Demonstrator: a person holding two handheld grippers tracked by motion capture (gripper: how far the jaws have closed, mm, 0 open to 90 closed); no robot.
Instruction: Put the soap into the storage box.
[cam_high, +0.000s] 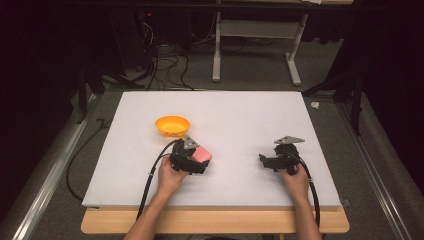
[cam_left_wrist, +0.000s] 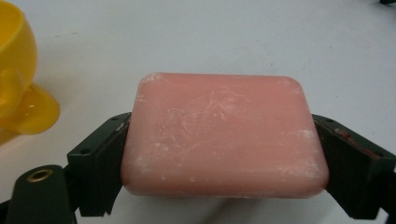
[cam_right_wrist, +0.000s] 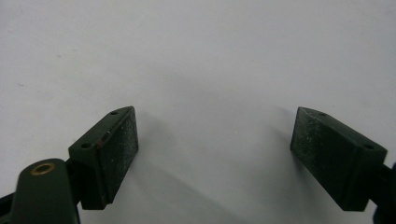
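Note:
A pink bar of soap is clamped flat between the two black jaws of my left gripper, which is shut on its short sides. From above, the soap pokes out to the right of the left gripper, just in front of an orange bowl. That bowl fills the left edge of the left gripper view, close to the soap but apart from it. Over bare white board at the right, my right gripper is open with nothing between its pads.
The white board covers a wooden table. Beyond its far edge lie black cables and the legs of a white frame on the grey floor. A metal rail runs along the left side.

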